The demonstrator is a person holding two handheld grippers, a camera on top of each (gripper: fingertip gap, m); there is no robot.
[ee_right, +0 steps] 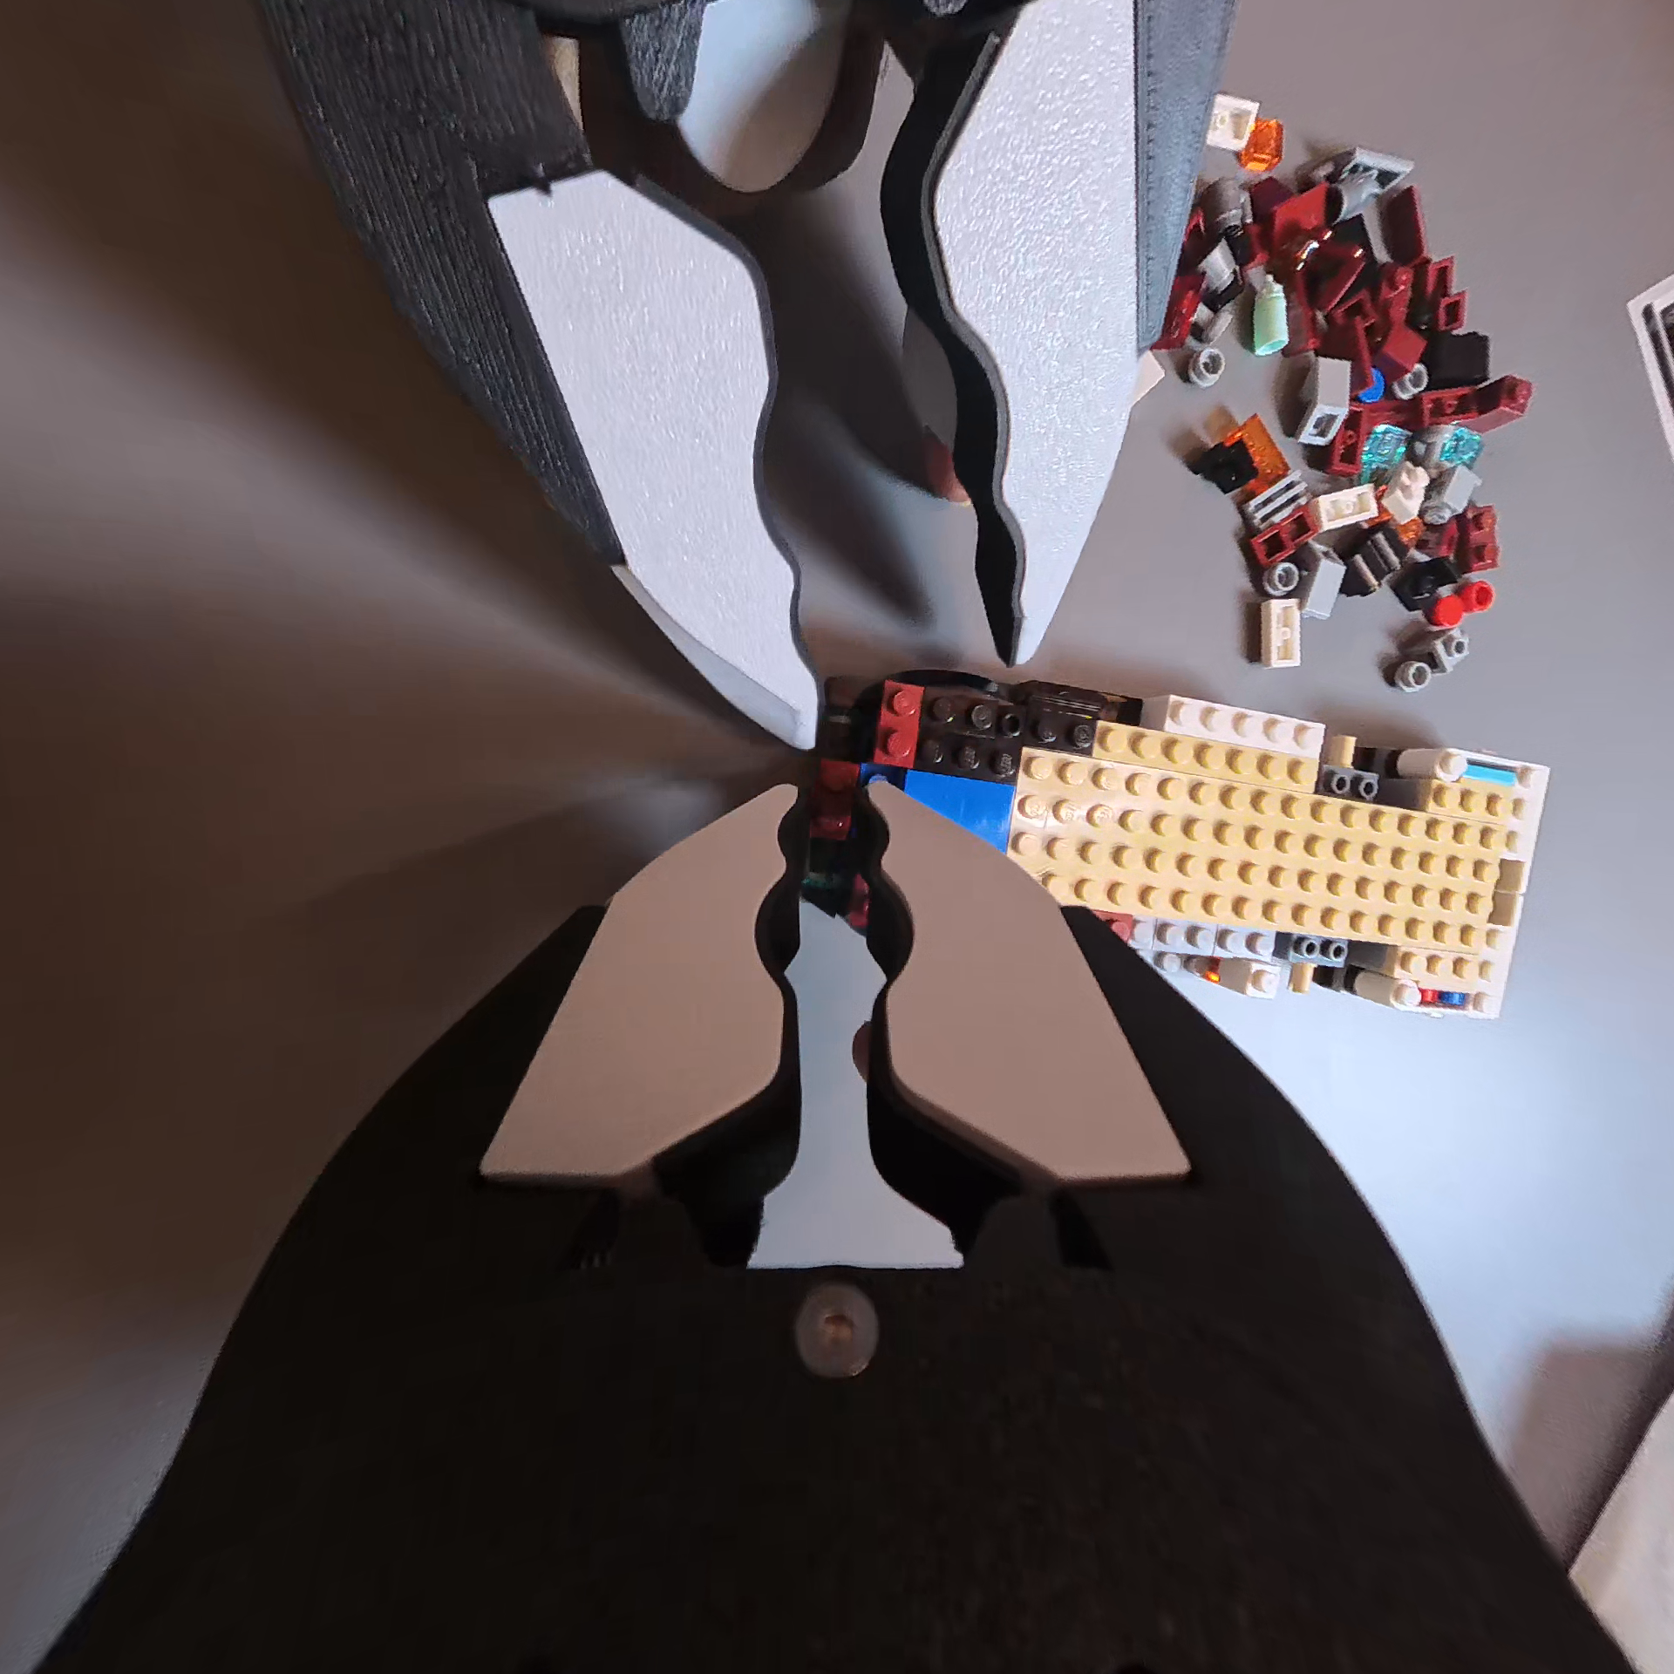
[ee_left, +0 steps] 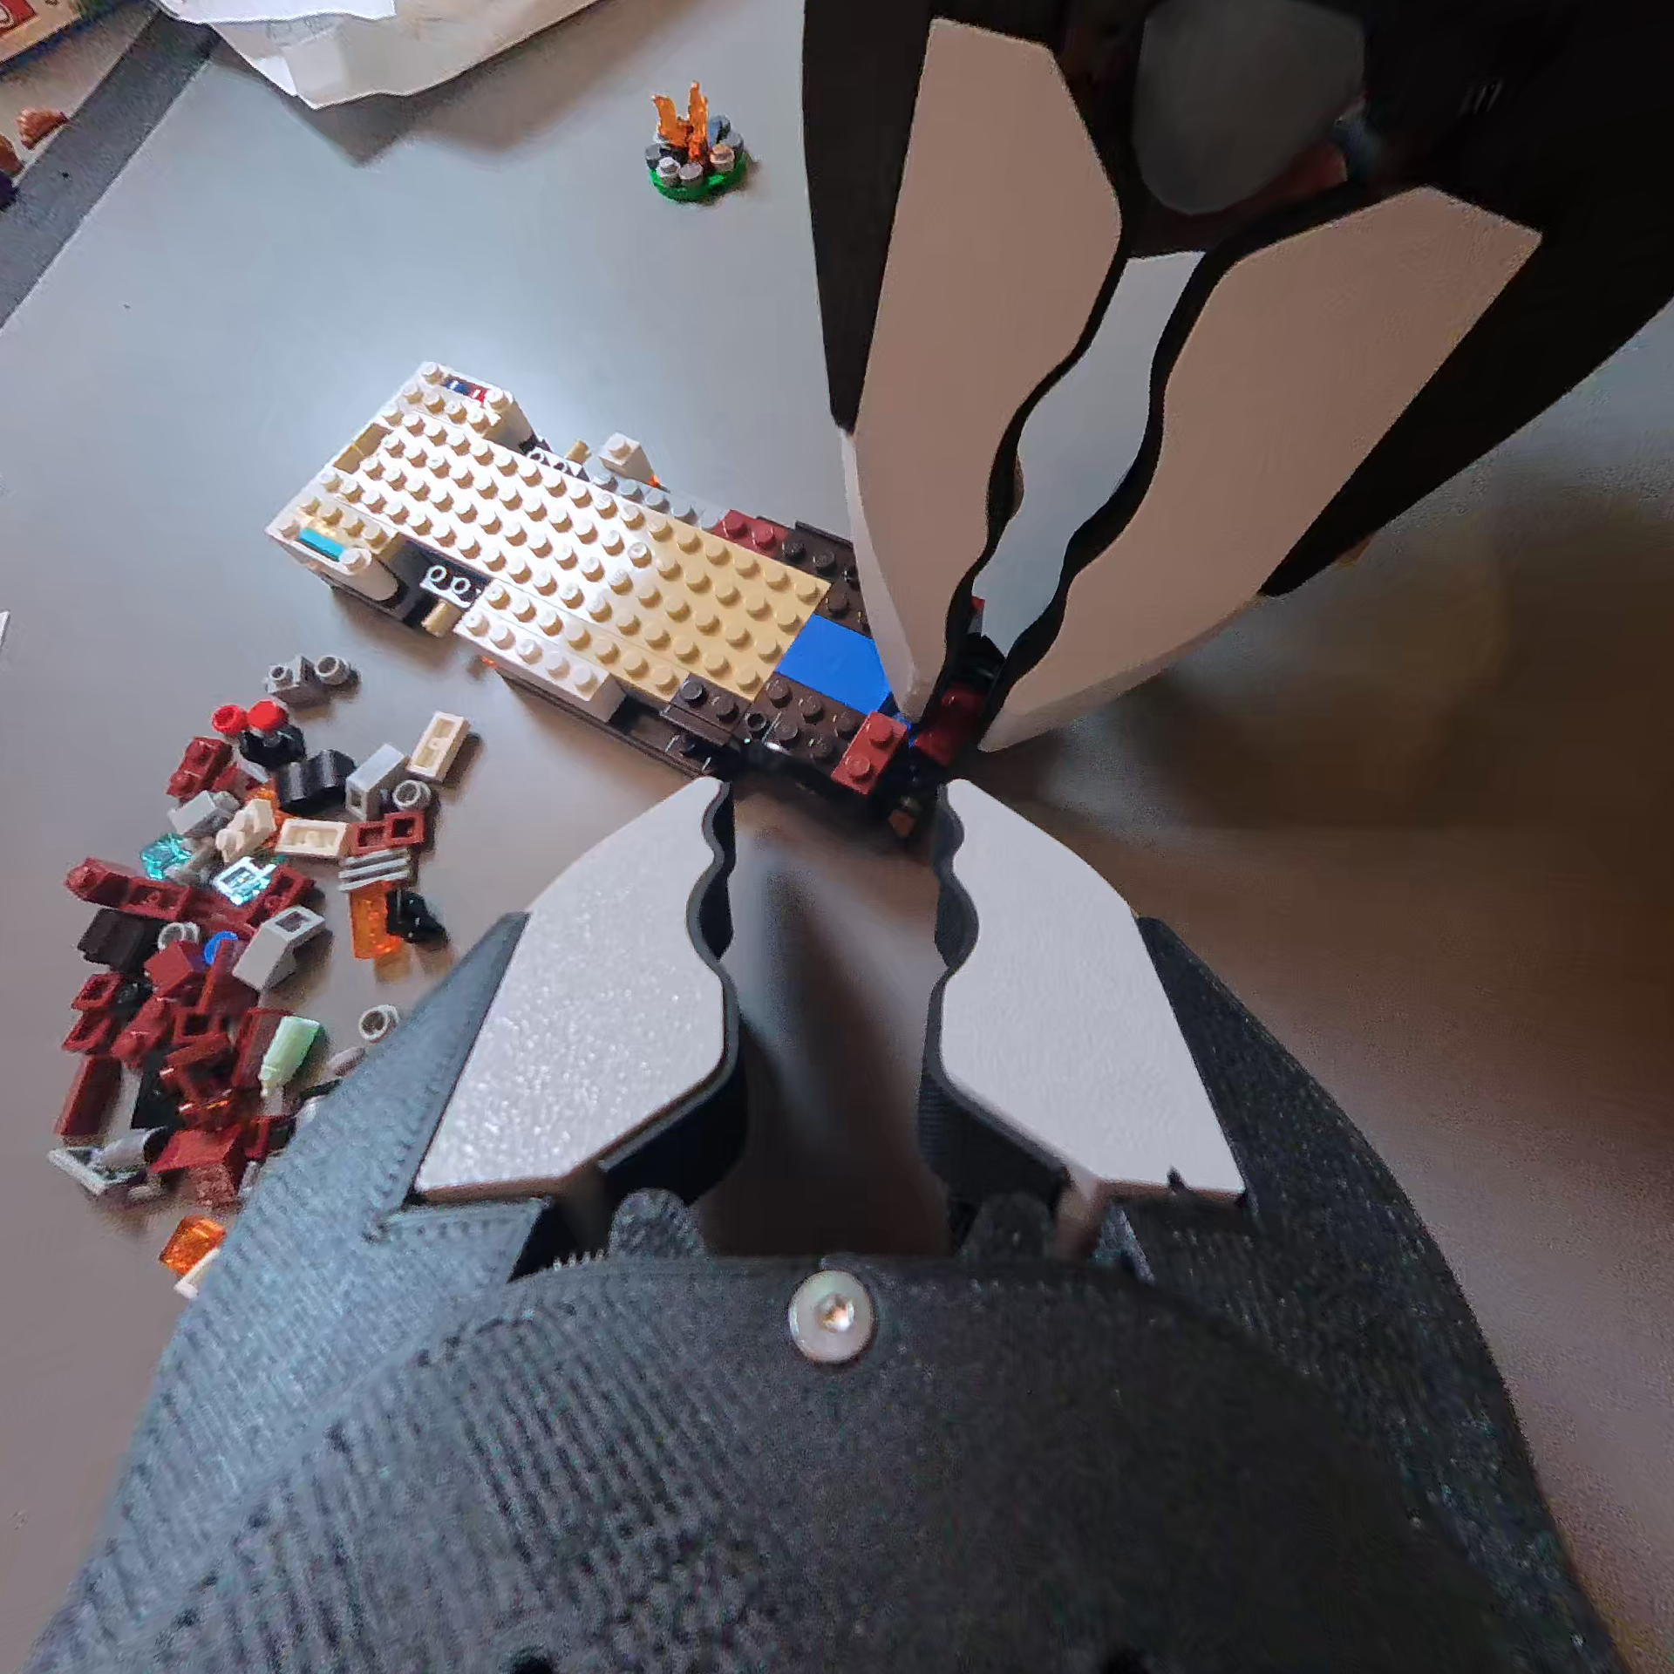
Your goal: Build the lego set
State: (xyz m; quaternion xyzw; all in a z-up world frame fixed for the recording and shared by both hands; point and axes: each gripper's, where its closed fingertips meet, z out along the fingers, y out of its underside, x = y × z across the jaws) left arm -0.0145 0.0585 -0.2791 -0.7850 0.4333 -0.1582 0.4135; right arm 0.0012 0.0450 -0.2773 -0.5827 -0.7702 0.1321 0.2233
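A long brick build [ee_left: 589, 543] with a tan studded top lies on the grey table [ee_left: 1313, 951]; it also shows in the right wrist view [ee_right: 1268, 833]. My right gripper [ee_right: 835, 795] is shut on a dark red brick [ee_right: 833, 811] at the build's dark brown end, next to a blue tile [ee_right: 965, 797]. In the left wrist view the right gripper [ee_left: 951, 725] comes down from above onto that brick [ee_left: 947, 716]. My left gripper [ee_left: 833, 795] is open and empty, its tips just in front of the same end, near another dark red brick [ee_left: 874, 747]. The left gripper also shows from above in the right wrist view [ee_right: 906, 693].
A pile of loose small bricks [ee_left: 208, 951], mostly dark red, lies beside the build; it also shows in the right wrist view [ee_right: 1359, 408]. A small campfire model [ee_left: 696, 145] stands farther off. White paper [ee_left: 362, 36] lies at the far edge. The tips of both grippers are at nearly the same place.
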